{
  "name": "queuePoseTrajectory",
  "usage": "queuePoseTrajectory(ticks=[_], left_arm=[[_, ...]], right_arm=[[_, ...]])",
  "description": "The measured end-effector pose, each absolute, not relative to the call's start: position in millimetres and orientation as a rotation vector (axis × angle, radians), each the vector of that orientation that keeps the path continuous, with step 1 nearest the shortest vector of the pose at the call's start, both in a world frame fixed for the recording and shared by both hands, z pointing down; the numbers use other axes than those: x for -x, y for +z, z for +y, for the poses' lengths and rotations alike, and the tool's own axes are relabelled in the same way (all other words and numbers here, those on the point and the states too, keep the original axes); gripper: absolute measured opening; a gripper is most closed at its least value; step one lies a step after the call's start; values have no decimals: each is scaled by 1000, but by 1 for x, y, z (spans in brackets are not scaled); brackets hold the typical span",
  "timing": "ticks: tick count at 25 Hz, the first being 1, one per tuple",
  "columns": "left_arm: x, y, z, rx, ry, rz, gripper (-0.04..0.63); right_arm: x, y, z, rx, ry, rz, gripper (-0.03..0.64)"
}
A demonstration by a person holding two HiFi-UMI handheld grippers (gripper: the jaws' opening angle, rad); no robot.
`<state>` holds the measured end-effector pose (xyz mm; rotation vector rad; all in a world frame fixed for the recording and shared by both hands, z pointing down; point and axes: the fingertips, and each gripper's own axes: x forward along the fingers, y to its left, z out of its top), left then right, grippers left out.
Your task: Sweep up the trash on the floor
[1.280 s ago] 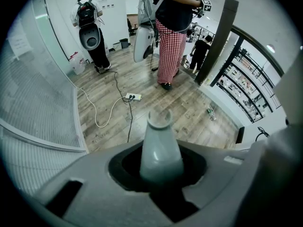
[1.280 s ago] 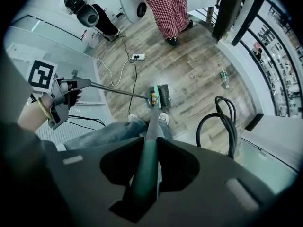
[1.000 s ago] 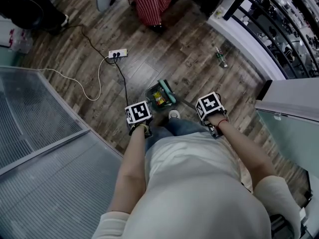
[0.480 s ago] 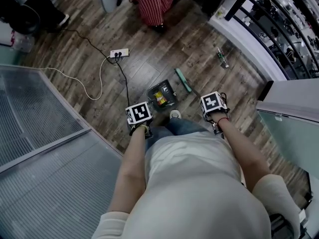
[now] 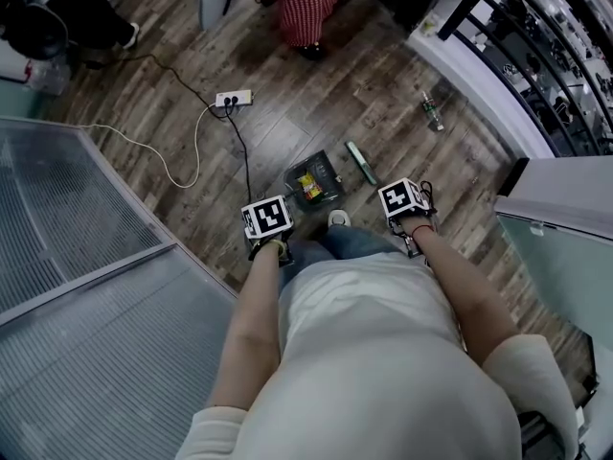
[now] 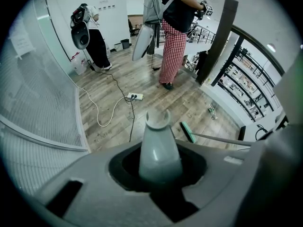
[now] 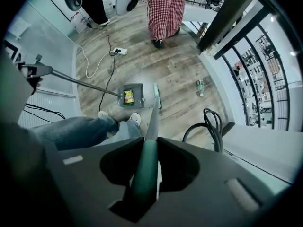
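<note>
Floor [image 5: 316, 94] by railing [image 5: 536, 56]: left gripper [image 6: 160, 168] pinches dustpan handle [image 6: 158, 143], right gripper [image 7: 144, 174] broom handle [image 7: 152, 122]

Soft, even indoor light here, with the wood floor [image 5: 287, 132] a touch dim from above and carrying only faint shadows. Both gripper views bow hard into black rounded corners, and a ceiling lamp [image 6: 271, 47] flares white. Up close, the grey handle [image 6: 159, 150] and green handle [image 7: 144, 174] blur out of focus.
</note>
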<state>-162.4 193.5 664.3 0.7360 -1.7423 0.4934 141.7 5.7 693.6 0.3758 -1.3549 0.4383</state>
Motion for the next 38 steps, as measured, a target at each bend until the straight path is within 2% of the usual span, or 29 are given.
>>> queuePoseTrajectory(ticks=[8,26,38], left_arm=[[165,666,185,-750,508,-1742,94],[164,664,184,-744,517,-1736,94],[167,664,206,-726,491,-1737,94]], right_arm=[[-123,699,29,-429,750,-1348,98],[-95,679,70,-174,803,-1379,98],[-103,662,56,-206,786,-1411,98]])
